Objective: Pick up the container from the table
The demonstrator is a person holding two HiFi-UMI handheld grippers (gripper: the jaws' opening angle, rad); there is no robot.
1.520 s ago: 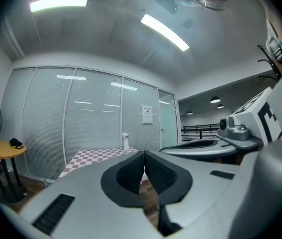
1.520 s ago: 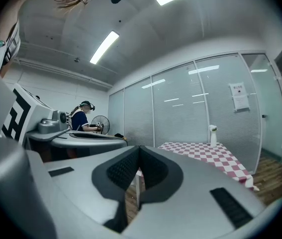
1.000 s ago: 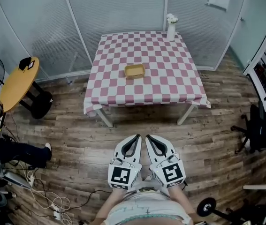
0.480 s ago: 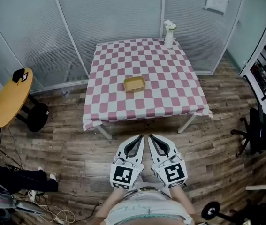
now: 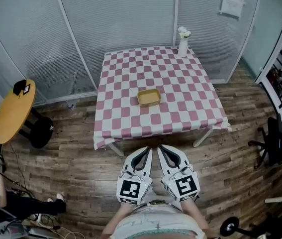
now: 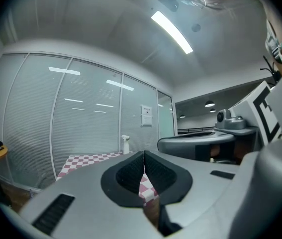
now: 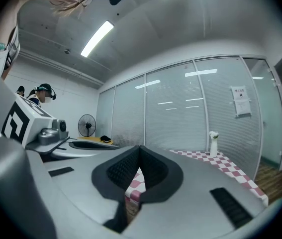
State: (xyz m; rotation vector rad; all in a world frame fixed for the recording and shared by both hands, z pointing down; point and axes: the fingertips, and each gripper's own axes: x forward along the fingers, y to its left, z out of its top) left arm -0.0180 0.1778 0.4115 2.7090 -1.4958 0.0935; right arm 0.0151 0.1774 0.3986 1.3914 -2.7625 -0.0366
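Holding left claw (image 5: pixel 147 150) and right claw (image 5: pixel 161 149) fully closed, empty, side by side: container (image 5: pixel 149 97) sits well ahead, mid-surface (image 5: pixel 185 86), likely beyond reach, so no grasp yet.

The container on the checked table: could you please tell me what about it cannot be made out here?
Head view: the container is too small to tell whether anything lies inside.
Left gripper view: container unseen; the shut left tongs cover much of the table.
Right gripper view: likewise, behind the shut right tongs.
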